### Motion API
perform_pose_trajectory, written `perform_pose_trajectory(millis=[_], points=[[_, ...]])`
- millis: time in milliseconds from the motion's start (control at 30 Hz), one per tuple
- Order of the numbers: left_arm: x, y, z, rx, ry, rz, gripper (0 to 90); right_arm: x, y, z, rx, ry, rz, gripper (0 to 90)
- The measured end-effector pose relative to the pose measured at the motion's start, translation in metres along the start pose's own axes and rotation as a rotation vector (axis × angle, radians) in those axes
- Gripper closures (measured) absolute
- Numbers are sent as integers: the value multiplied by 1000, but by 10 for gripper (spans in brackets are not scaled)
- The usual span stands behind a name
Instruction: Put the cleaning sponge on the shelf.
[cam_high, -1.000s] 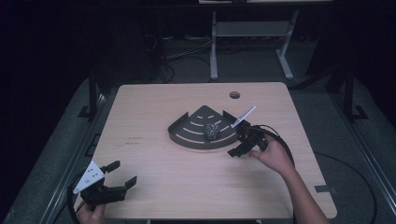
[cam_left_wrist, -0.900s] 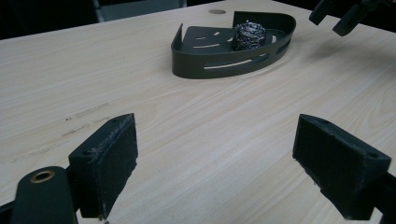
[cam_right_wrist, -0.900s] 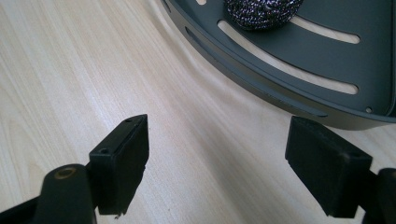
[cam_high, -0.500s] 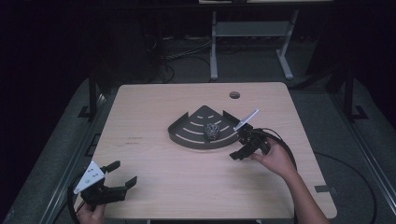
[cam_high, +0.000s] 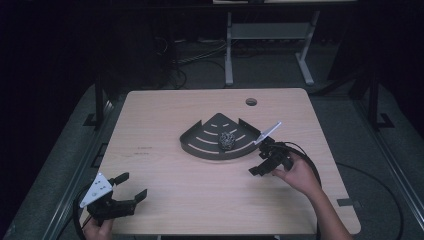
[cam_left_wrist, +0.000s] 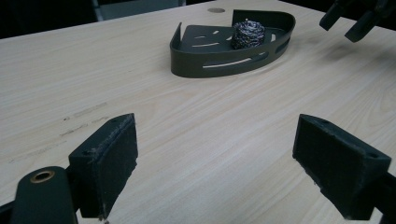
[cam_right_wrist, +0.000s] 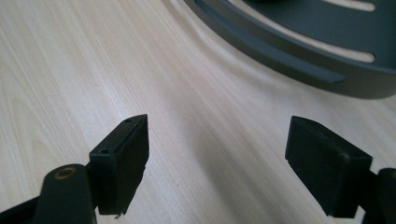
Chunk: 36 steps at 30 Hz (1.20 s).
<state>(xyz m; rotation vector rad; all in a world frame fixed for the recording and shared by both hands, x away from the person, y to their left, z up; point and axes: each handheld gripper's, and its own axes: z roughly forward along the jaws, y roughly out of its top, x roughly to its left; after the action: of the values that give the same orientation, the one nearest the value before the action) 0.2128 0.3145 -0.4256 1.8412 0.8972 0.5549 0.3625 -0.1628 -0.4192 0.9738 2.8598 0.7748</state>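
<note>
Left gripper (cam_high: 125, 190), at the desk's (cam_high: 165, 120) near left corner, held in a hand (cam_high: 97, 230); its 2 jaws stand wide apart with nothing between them, released, a grey three-cornered plate (cam_high: 97, 189) on top. Right gripper (cam_high: 261, 162), towards the desk's right edge, held in the right hand (cam_high: 299, 174); jaws likewise parted and empty above bare wood, just beside the curved front wall of the dark fan-shaped tray (cam_high: 200, 147). The tray lies near the desk's middle, slightly towards the far edge; inside it, right of centre, sits 1 metal scouring ball (cam_high: 228, 140). A round cable hole (cam_high: 251, 102) marks the far edge.
</note>
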Motion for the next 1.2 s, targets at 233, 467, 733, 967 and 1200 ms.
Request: perform_pose_trajectory(millis=[233,467,733,967,1200], points=[[-1,0,0,3,1,3,133,1,-10,1,-8,6,11,210],[-1,0,0,4,1,1,133,2,-20,0,-14,8,19,210],[-1,0,0,7,0,7,133,2,-31,1,-17,12,28,210],[-1,0,0,8,1,7,133,4,-40,1,-23,10,32,210],[-2,0,1,7,-2,6,132,6,-48,0,-30,9,37,209]])
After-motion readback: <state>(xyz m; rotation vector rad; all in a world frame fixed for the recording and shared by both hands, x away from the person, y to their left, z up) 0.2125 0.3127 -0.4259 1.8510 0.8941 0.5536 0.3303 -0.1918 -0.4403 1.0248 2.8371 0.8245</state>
